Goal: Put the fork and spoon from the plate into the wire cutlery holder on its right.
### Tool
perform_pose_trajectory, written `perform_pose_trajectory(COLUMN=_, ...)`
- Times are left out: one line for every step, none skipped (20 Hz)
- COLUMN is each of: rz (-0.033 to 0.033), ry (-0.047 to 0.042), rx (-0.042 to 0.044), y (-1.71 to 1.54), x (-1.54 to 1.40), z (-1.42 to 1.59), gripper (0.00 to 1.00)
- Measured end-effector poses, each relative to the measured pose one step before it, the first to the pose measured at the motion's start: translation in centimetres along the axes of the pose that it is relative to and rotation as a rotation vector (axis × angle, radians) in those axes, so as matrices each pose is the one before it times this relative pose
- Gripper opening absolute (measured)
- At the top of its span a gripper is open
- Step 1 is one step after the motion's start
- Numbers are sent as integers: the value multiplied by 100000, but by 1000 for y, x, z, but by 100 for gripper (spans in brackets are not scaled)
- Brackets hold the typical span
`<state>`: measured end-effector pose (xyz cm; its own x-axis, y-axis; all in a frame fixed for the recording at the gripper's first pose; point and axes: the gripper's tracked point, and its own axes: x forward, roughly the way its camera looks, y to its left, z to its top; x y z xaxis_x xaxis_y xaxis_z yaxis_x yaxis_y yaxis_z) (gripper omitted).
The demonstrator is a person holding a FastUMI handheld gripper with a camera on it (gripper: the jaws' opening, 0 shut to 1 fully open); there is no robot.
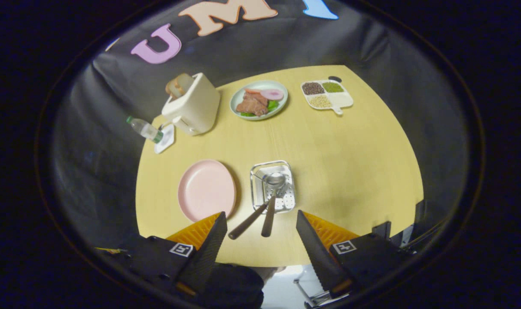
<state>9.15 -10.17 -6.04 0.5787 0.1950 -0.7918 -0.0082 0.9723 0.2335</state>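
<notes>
Pink and bare, the plate lies just left of the wire cutlery holder, and I judge both utensils already delivered. Gripper view: my gripper hangs high above the table with its fingers spread wide and nothing between them. Two dark handles lean out of the holder toward me, ending just ahead of the fingertips; the spoon shows its bowl inside the holder, while I cannot make out the head of the fork, the left-hand handle.

Risk, as I judge it: both handles overhang the holder's near rim at a low slant, so a careless descent or sideways sweep could catch them and lever the utensils out, or drag the light holder along the table.

Surroundings: a toaster holding bread, a water bottle, a green plate of food and a divided tray of grains stand well beyond the holder. Nothing lies between the fingers and the holder.
</notes>
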Motion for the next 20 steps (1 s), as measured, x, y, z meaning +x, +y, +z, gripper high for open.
perform_pose_trajectory(rz=820, ry=-4337, rx=238, y=215, x=-499, z=438, gripper=100)
perform_pose_trajectory(rz=464, ry=-4374, rx=68, y=208, x=-547, z=534, gripper=100)
perform_pose_trajectory(rz=556, ry=-4919, rx=151, y=299, x=-563, z=632, gripper=100)
perform_pose_trajectory(rz=622, ry=-4634, rx=137, y=291, x=-680, z=558, gripper=100)
perform_pose_trajectory(rz=734, ry=-5097, rx=96, y=370, x=-687, z=727, gripper=100)
perform_pose_trajectory(rz=759, ry=-6251, rx=-157, y=394, x=-721, z=1111, gripper=100)
perform_pose_trajectory(rz=436, ry=-6960, rx=-454, y=344, x=-639, z=1350, gripper=100)
perform_pose_trajectory(rz=484, ry=-7741, rx=-656, y=335, x=-929, z=1580, gripper=100)
perform_pose_trajectory(rz=221, ry=-8697, rx=-1129, y=240, x=-771, z=1768, gripper=100)
perform_pose_trajectory(rz=-115, ry=-8427, rx=-2214, y=502, x=-610, z=2014, gripper=100)
perform_pose_trajectory(rz=-612, ry=-7452, rx=-3305, y=184, x=-531, z=1730, gripper=100)
perform_pose_trajectory(rz=-661, ry=-6273, rx=-4003, y=34, x=-462, z=1843, gripper=100)
perform_pose_trajectory(rz=6, ry=-5569, rx=-4101, y=292, x=-593, z=1085, gripper=100)
perform_pose_trajectory(rz=-116, ry=-5133, rx=-3215, y=397, x=-252, z=1035, gripper=100)
perform_pose_trajectory(rz=-156, ry=-4887, rx=-1472, y=416, x=-275, z=944, gripper=100)
perform_pose_trajectory(rz=54, ry=-4743, rx=-290, y=580, x=-258, z=956, gripper=100)
perform_pose_trajectory(rz=334, ry=-4350, rx=346, y=559, x=-134, z=699, gripper=100)
perform_pose_trajectory(rz=651, ry=-4082, rx=296, y=602, x=-212, z=507, gripper=100)
perform_pose_trajectory(rz=373, ry=-3805, rx=-207, y=560, x=-256, z=466, gripper=100)
perform_pose_trajectory(rz=-253, ry=-2969, rx=-454, y=236, x=-195, z=187, gripper=100)
